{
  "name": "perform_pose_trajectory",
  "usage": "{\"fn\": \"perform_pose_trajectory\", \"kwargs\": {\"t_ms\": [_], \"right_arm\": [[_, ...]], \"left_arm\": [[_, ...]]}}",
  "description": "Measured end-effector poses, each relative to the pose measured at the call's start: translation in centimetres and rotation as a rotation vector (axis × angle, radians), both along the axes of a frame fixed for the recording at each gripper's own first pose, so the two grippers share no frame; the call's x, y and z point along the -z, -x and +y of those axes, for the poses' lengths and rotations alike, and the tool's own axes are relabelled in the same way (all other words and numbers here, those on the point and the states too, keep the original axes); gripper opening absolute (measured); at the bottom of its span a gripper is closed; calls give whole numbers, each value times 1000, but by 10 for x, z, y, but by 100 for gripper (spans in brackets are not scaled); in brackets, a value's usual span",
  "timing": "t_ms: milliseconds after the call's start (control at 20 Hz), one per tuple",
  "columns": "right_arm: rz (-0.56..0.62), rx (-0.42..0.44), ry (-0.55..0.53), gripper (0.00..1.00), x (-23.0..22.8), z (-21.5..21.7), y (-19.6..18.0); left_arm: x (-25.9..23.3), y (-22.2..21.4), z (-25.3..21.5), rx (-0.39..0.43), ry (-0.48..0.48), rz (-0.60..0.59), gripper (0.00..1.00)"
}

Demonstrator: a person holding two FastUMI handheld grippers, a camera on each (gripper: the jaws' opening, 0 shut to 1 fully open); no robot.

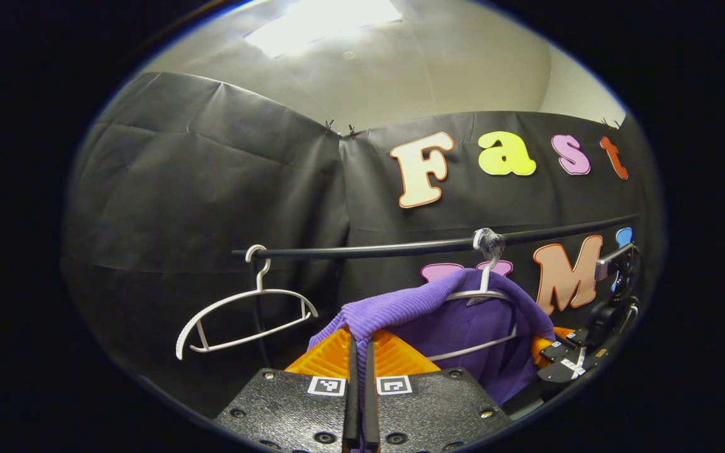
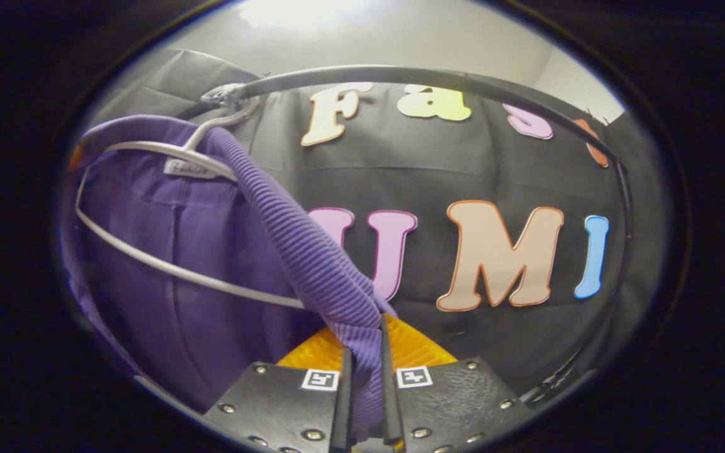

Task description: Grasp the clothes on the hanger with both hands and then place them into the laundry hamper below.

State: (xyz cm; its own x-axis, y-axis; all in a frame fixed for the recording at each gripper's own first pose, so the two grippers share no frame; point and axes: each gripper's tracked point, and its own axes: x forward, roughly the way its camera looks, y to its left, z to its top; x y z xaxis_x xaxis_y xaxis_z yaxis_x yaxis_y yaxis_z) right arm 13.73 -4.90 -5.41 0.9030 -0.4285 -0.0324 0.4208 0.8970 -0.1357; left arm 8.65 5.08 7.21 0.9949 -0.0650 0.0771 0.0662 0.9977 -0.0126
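Left gripper [image 1: 360,352]: fingers closed together on the ribbed edge of the purple garment [image 1: 463,327]. Right gripper [image 2: 365,371]: fingers clamped on the same ribbed collar edge. Garment hangs on a white hanger [image 2: 167,157] hooked over the black rail [image 1: 369,250]. An empty white hanger [image 1: 243,314] hangs near the rail's left end.

Purple garment [image 2: 211,296] lower part cut off
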Motion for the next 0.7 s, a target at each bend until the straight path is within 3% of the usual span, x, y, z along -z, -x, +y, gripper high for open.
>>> {"fn": "perform_pose_trajectory", "kwargs": {"t_ms": [700], "right_arm": [[-125,25,84,19,-45,-35,-34]], "left_arm": [[-37,-6,5,59,55,-27,4]]}}
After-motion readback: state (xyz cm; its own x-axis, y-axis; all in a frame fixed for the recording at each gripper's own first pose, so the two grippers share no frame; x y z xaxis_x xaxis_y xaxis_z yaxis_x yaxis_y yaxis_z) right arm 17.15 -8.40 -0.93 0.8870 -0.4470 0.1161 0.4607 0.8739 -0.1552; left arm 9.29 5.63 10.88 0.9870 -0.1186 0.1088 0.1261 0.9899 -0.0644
